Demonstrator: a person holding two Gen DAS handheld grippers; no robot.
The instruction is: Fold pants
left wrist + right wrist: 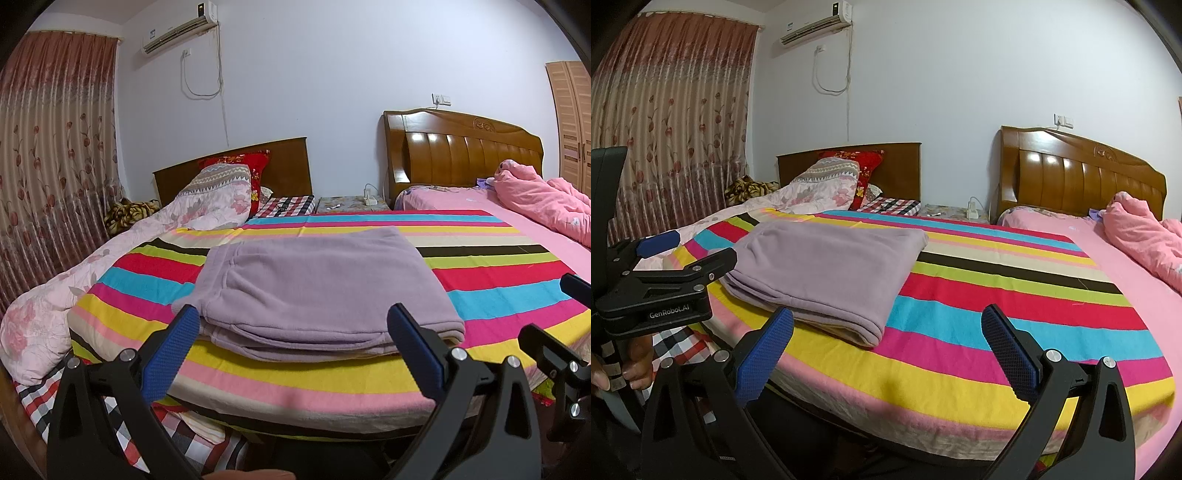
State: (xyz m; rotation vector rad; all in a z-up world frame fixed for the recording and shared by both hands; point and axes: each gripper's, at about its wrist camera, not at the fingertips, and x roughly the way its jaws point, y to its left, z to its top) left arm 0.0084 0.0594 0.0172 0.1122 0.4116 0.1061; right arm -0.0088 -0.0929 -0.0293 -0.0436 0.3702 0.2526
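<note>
The lilac fleece pants (317, 288) lie folded into a neat rectangle on the striped blanket (498, 280). My left gripper (295, 317) is open, its blue pads standing just in front of the fold's near edge, one at each corner, holding nothing. In the right wrist view the folded pants (827, 273) sit to the left, on the striped blanket (997, 314). My right gripper (886, 317) is open over the blanket's near edge, to the right of the pants and apart from them. The left gripper (687, 254) also shows at the left of that view, held by a hand (631, 365).
A floral quilt (74, 288) is bunched along the blanket's left side. A pink duvet (546, 199) lies on the pink bed at right. Two wooden headboards (465, 147), a small bedside table (351, 203) and a curtain (55, 147) stand behind. The right gripper's body (554, 354) sits at the right edge.
</note>
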